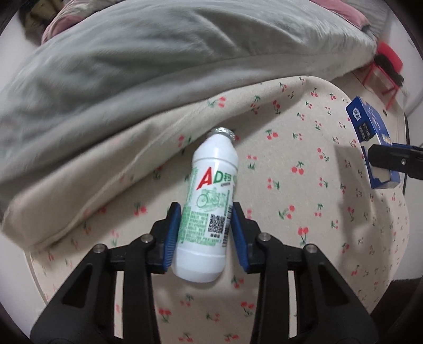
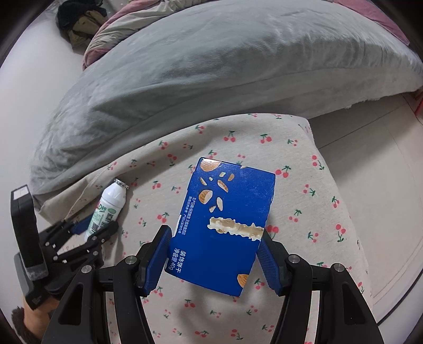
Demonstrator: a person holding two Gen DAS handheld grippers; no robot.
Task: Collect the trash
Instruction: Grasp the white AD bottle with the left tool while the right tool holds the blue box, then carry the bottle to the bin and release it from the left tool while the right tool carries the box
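A white plastic drink bottle (image 1: 206, 201) with green print and a foil-topped neck lies on the cherry-print bed sheet (image 1: 304, 185). My left gripper (image 1: 206, 211) points down at it, and both blue pads (image 1: 174, 232) press on the lower half of the bottle. The right wrist view shows the same bottle (image 2: 108, 209) with the left gripper (image 2: 92, 227) on it at the far left. My right gripper (image 2: 214, 234) is shut on a blue snack box (image 2: 224, 225), held a little above the sheet. The box (image 1: 370, 132) shows at the right edge of the left wrist view.
A thick grey duvet (image 1: 132, 66) is bunched up just behind the bottle. The bed's edge and the pale floor (image 2: 370, 132) lie to the right, with a red stool (image 1: 383, 68) beyond. A heap of clothes (image 2: 79, 21) sits far back left.
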